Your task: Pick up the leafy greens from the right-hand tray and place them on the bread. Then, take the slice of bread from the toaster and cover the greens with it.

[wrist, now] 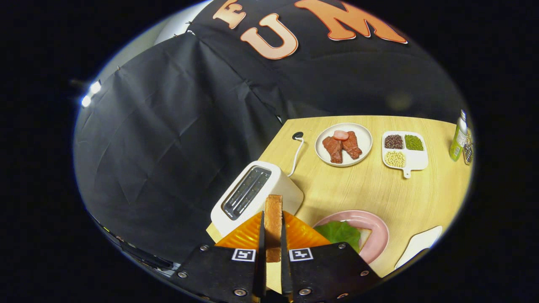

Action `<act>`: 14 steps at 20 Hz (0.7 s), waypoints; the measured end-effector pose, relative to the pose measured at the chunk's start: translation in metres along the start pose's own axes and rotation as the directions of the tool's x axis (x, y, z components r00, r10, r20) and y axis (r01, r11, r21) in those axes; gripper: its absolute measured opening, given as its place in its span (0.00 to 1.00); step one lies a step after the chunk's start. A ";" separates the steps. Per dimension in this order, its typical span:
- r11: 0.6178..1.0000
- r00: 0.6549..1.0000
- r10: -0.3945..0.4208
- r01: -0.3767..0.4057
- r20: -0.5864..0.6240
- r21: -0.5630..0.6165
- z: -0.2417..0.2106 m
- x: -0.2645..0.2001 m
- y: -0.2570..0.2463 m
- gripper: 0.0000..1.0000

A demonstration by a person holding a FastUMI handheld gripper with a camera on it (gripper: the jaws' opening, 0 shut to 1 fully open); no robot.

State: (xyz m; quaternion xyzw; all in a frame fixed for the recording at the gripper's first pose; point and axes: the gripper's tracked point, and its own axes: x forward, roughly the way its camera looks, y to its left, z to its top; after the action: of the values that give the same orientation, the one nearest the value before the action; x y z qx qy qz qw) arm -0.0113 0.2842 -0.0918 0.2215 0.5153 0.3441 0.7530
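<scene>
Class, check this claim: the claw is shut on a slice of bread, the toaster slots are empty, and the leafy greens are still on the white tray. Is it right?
One part is wrong. In the gripper view the greens lie on the pink plate, over the bread there, not on the white tray. The rest holds: the claw is shut on the bread slice, and the toaster slots look empty.

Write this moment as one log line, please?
tool: shut on brown toasted bread slice, held on edge | white toaster: slots empty | green leafy greens: on bread on pink round plate | next: cover greens
</scene>
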 end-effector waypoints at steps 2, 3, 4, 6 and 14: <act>1.000 1.000 0.007 -0.007 -0.011 0.005 -0.012 0.001 -0.008 0.15; 1.000 1.000 0.010 -0.010 -0.025 0.004 -0.021 0.000 -0.011 0.14; 1.000 0.999 0.014 -0.014 -0.030 0.010 -0.026 0.001 -0.015 0.15; 1.000 0.999 0.019 -0.018 -0.033 0.017 -0.034 0.001 -0.023 0.15; 0.997 1.000 -0.013 0.014 -0.010 0.080 -0.053 0.007 -0.063 0.15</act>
State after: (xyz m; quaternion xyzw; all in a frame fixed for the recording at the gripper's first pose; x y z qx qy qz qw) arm -0.0408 0.2463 -0.1598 0.2463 0.5339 0.3190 0.7434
